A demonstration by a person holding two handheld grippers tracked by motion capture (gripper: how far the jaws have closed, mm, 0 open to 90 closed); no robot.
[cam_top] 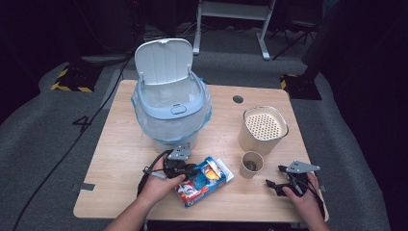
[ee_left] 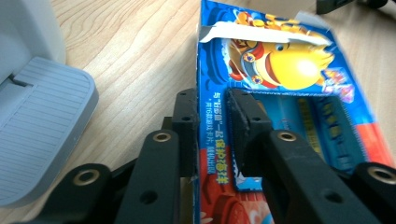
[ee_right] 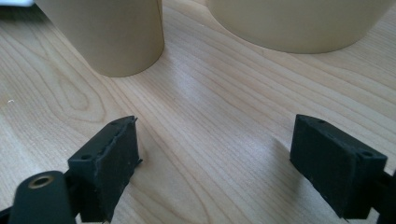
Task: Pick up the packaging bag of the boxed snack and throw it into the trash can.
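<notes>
The box (cam_top: 204, 181), blue with a yellow cartoon fish, lies flat near the front edge of the table (cam_top: 115, 159), slanted, its torn-open end toward the cup (cam_top: 251, 164). In the left gripper view the box (ee_left: 280, 93) has its long side wall caught between the two black jaws, one jaw outside on the wood, the other on the printed top face, so the left tool (ee_left: 212, 112) is closed on the box's edge.

In the high view the left tool (cam_top: 185, 169) sits at the box's near-left corner, its grey plate up. The left hand (cam_top: 159, 185) wraps it from behind, forearm coming in from the bottom edge and angled up to the right, pointing the tool toward the cup.

Just behind the left tool stands the bin (cam_top: 171, 113), lid up, lined with a clear bag; its grey pedal (ee_left: 42, 135) shows beside the jaws in the left gripper view.

The cup stands just right of the box, something dark inside. Behind it is the canister (cam_top: 262, 129) with a perforated insert.

The right tool (cam_top: 274, 185) rests low on the table near the front right corner, well apart from the box, held by the right hand (cam_top: 303, 197), and points left toward the cup. In the right gripper view its jaws are spread wide over bare wood, gripping nothing, with the cup (ee_right: 112, 32) and canister (ee_right: 299, 21) ahead.
</notes>
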